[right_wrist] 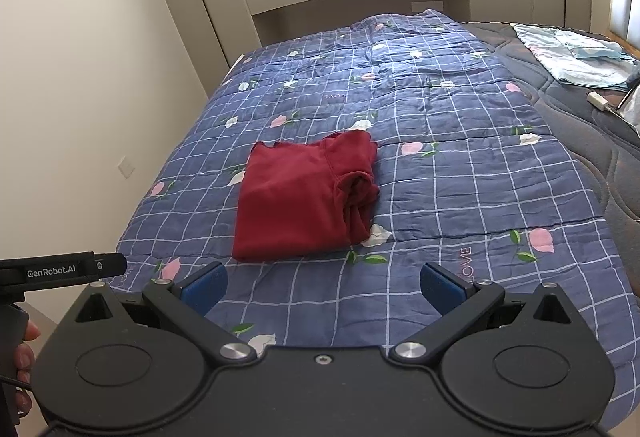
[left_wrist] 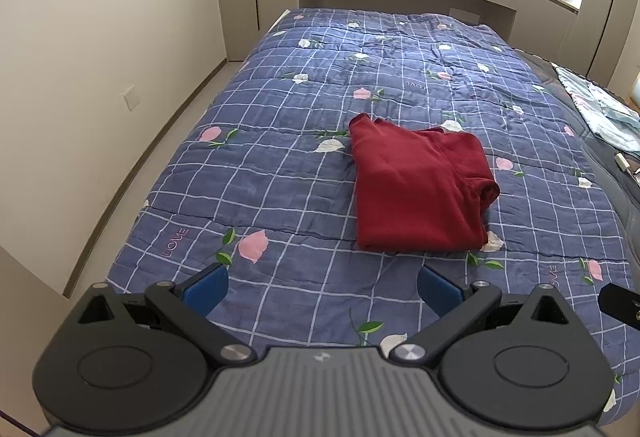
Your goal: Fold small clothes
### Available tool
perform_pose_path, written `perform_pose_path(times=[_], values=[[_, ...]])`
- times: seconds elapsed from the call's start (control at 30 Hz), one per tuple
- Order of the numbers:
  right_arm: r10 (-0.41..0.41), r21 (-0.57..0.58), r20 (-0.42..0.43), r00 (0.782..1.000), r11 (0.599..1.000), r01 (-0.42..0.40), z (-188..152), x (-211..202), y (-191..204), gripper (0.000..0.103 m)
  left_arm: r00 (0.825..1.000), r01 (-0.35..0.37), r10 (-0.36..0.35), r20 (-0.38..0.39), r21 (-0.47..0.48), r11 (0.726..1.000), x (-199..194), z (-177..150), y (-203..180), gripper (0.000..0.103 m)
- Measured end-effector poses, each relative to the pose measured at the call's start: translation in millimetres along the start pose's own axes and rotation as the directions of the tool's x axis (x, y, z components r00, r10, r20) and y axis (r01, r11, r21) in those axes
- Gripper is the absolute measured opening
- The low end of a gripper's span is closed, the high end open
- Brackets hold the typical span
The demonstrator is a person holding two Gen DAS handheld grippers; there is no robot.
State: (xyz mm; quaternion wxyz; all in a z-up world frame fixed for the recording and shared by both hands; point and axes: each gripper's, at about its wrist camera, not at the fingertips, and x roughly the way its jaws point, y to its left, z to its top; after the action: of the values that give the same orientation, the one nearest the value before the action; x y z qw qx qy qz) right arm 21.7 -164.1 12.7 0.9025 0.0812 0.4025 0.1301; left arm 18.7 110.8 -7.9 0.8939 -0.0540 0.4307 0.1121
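Left gripper [left_wrist: 322,291] and right gripper [right_wrist: 323,289] both hover spread wide and empty over the near edge of the blue checked quilt [left_wrist: 280,165], clear of the red garment [left_wrist: 420,189], which lies folded mid-bed beyond them, apparently finished.

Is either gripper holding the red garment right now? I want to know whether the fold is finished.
No: the red garment lies folded on the quilt, apart from the open left gripper and open right gripper.
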Motion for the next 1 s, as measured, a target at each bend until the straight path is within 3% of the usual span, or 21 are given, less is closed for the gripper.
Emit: perform_pose_path(times=[1.0], values=[[-0.001, 0.023, -0.007, 1.000, 1.000, 0.001, -0.2, 3.3, -5.4, 0.102, 1.000, -0.004, 0.004, -0.009, 0.012, 1.000, 3.1, 1.3, -3.8, 0.103]])
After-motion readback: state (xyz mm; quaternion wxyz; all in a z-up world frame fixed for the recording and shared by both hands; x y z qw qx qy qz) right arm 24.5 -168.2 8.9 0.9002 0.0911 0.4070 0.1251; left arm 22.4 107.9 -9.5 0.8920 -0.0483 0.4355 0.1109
